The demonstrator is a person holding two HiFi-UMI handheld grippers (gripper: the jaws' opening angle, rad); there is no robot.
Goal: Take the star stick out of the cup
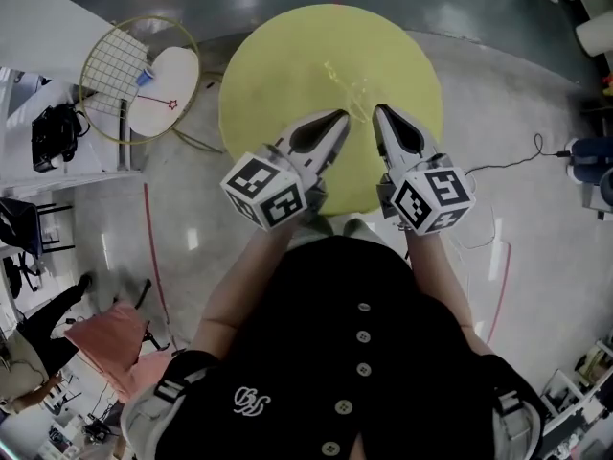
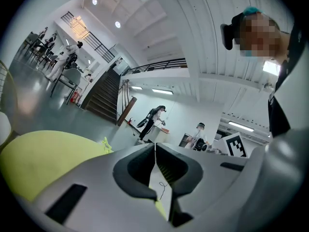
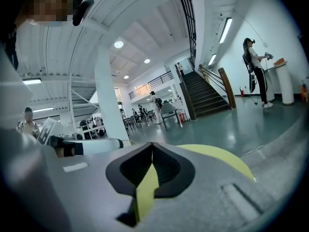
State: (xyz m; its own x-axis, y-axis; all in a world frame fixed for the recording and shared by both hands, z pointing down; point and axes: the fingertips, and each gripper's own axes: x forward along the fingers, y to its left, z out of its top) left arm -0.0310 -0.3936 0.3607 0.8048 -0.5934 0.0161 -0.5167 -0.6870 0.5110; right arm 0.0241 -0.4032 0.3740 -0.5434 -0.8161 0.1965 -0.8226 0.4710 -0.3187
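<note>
- The left gripper [image 1: 341, 116] has its jaws shut tight together, with nothing between them.
- The right gripper [image 1: 379, 111] has its jaws shut too, and it holds nothing.
- Both grippers hang over the round yellow table [image 1: 278, 65], side by side.
- The star stick [image 1: 343, 77] is on the table, just past the two tips, not touching them.
- The see-through cup [image 1: 356, 92] is too faint to make out well.
</note>
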